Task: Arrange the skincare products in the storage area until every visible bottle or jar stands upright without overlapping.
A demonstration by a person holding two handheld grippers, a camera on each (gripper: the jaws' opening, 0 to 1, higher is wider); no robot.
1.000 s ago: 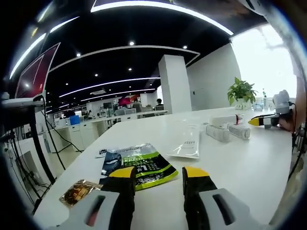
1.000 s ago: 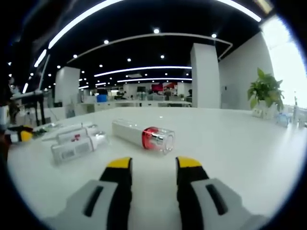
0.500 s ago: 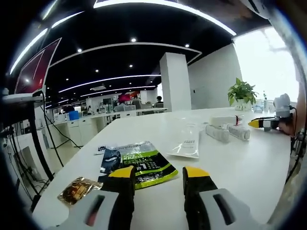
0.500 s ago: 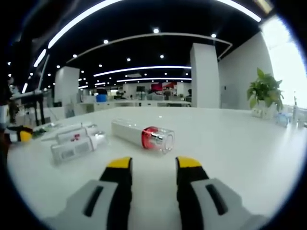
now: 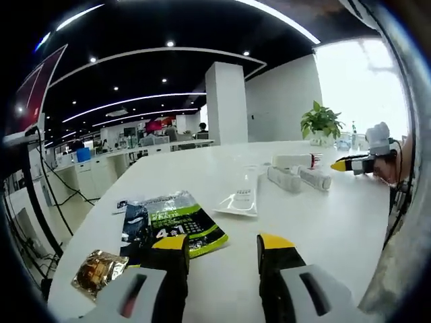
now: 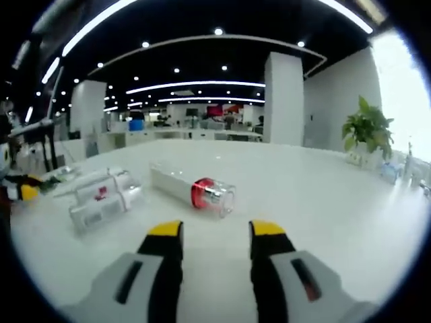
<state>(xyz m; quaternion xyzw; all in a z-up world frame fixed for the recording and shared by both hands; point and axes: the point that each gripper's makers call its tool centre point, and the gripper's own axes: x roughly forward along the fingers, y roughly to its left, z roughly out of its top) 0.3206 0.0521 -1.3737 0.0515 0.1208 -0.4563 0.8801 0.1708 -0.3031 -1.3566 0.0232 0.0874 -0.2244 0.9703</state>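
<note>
Both the left gripper (image 5: 223, 243) and right gripper (image 6: 208, 231) gape empty, since the red-collared bottle (image 6: 192, 191) and two tubes (image 6: 100, 198) lie flat, unstood.

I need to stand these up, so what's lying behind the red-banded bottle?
Behind the red-banded bottle, to its left, two white tubes lie side by side on the table. Their far sides are hidden.

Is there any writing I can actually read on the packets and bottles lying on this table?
"4" and "1": large white figures on the green and black packet; its smaller print is blurred.
Clear sachet: dark print, too small to read.
White tubes: a red mark and grey print, both too blurred to read.
</note>
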